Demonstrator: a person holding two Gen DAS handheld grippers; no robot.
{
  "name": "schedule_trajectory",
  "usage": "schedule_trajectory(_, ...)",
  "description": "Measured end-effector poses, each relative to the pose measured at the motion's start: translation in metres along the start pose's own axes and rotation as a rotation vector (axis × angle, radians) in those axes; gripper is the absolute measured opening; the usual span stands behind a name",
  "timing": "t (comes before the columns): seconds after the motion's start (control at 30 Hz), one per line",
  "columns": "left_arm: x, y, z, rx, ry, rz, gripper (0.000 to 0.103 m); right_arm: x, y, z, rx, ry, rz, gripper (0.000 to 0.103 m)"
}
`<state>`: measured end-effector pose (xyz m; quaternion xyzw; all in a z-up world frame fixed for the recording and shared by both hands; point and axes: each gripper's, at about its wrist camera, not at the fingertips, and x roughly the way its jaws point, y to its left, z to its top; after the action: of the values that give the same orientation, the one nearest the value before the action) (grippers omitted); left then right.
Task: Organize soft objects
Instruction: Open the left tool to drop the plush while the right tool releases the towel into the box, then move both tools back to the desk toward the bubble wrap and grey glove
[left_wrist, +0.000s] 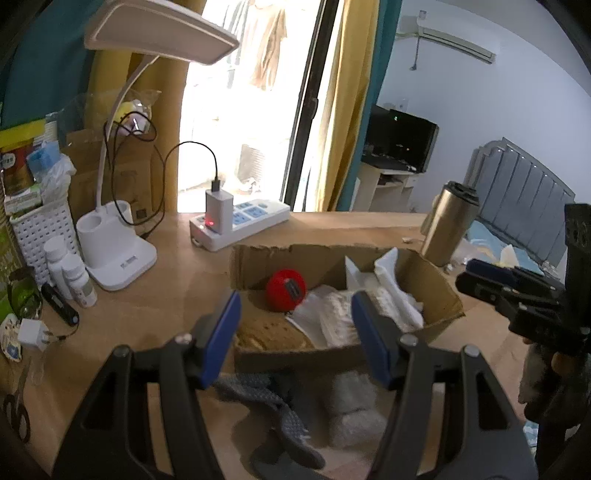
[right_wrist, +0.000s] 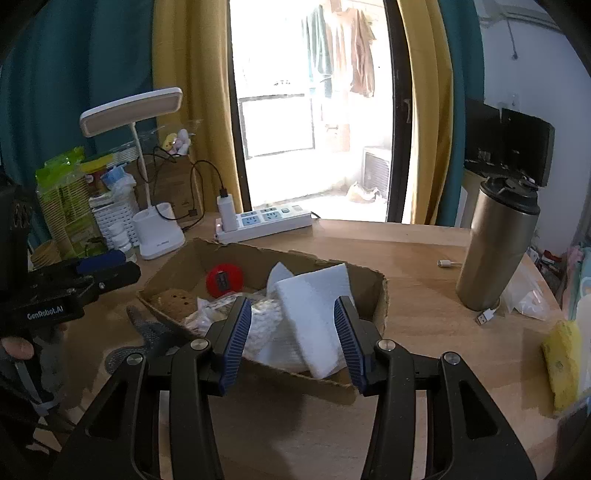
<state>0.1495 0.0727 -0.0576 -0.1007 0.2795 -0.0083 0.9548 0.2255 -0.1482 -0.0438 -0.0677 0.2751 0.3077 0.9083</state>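
We are holding our left gripper (left_wrist: 295, 339) with fingers standing apart and empty; the cardboard box (left_wrist: 439, 284) of soft pieces is lying at twelve o'clock beyond them, a grey cloth (left_wrist: 280, 410) below. Our right gripper (right_wrist: 293, 338), fingers likewise apart and gripping nothing, is framing the white foam block (right_wrist: 314, 306) sitting in the box.

- Brown cardboard box (right_wrist: 373, 295), just ahead of the right gripper's blue pads (right_wrist: 238, 339)
- Red ball (right_wrist: 224, 278)
- White foam sheet (right_wrist: 314, 314)
- Grey patterned glove (left_wrist: 284, 410)
- Yellow sponge (right_wrist: 561, 369)
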Motion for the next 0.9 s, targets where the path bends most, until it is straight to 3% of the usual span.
schedule_trajectory(0.2,-0.011,-0.003,-0.007,0.017,-0.002,-0.001,0.064,-0.008,0.013,-0.002,-0.016,-0.004,0.007,0.059)
schedule_trajectory(0.37,-0.019,-0.004,-0.016,0.018,-0.003,-0.016,0.065,-0.013,0.024,-0.004,-0.038,-0.001,0.019,0.060)
schedule_trajectory(0.5,-0.028,0.002,-0.023,-0.001,-0.009,-0.021,0.074,-0.014,0.034,-0.005,-0.053,0.005,0.026,0.061)
schedule_trajectory(0.9,-0.042,0.028,-0.049,-0.058,0.017,0.001,0.075,-0.010,0.067,-0.015,-0.095,0.042,0.064,0.061)
